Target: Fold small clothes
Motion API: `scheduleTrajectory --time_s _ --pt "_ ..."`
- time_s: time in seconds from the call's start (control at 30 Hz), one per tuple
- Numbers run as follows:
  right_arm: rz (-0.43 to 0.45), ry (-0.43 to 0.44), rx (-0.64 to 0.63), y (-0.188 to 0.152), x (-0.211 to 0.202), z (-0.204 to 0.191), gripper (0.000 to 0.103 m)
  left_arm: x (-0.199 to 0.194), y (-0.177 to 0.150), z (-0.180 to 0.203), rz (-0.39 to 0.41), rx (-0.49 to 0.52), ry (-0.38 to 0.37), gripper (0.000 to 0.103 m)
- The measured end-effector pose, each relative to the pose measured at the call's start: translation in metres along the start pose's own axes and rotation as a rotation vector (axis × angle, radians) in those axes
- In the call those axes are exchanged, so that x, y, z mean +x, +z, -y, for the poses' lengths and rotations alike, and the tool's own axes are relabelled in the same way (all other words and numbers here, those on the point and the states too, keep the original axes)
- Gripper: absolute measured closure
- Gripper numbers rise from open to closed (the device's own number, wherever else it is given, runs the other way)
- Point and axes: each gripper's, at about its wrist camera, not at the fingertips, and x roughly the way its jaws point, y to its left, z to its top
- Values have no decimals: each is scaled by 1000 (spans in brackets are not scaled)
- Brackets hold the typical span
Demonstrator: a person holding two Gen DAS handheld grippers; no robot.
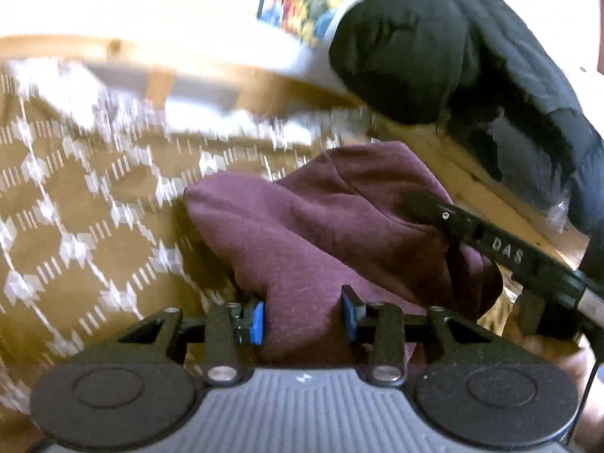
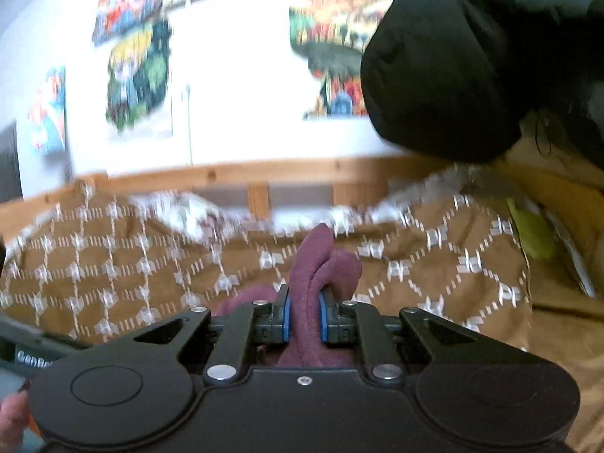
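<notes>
Jaws of the right gripper (image 2: pixel 304 319) are pressed on a thick bunch of the maroon garment (image 2: pixel 324 264), which rises between the blue pads (image 2: pixel 285 317) and stands up above them. On the left gripper (image 1: pixel 302 319) the jaws stand further apart, with maroon cloth filling the space between them; the cloth seems to touch both pads, so I judge that it is pinched, but more loosely.

In the left wrist view the garment hangs as a rounded, gathered mass in front of the left gripper, above the brown bedspread (image 1: pixel 75 234) with the white diamond pattern. The right gripper comes in from the right side of that view and bites the cloth at its upper right part. So the garment is carried by both grippers and does not lie flat. Both pictures are blurred, so there seems to be quick movement.

I judge that the step in hand is lifting and shaking out the garment, before any real fold. The next move calls for pulling the two holds apart to stretch the cloth, then laying it flat on the bedspread, away from the black bundle (image 2: pixel 445 75) at the right edge of the bed.
</notes>
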Motion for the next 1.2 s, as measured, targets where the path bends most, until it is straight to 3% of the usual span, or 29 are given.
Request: scheduleTrajectory --time_s 0.17,0.23,0.33,0.47,0.57,0.7,0.77,0.87,0.93,1.1,1.2 --pt "84 60 14 24 26 -13 89 -18 21 0 158 162 160 59" --pt "90 79 24 34 48 -18 89 -12 28 -13 172 146 227 58" --pt "60 97 12 34 88 -26 89 10 27 -45 129 39 288 58" --pt "-65 90 -25 9 132 -35 89 45 14 -80 -31 -118 331 57" --pt "-141 46 -56 -14 146 -32 89 47 12 -86 -39 -145 353 51" --pt "-184 15 16 -21 152 -13 88 48 14 -88 -45 -165 358 41" --pt "-198 15 44 -26 153 -8 82 47 9 -91 -48 -166 376 38" --pt "-213 5 54 -31 151 -8 74 40 9 -88 -49 -179 395 21" --pt "-211 -5 76 -31 144 -6 71 33 8 -86 -48 -188 405 17" --pt "-185 -34 114 -27 116 -2 44 13 10 -74 -25 -175 431 3" --pt "-144 -27 115 -20 91 -6 31 -7 10 -61 10 -139 441 1"
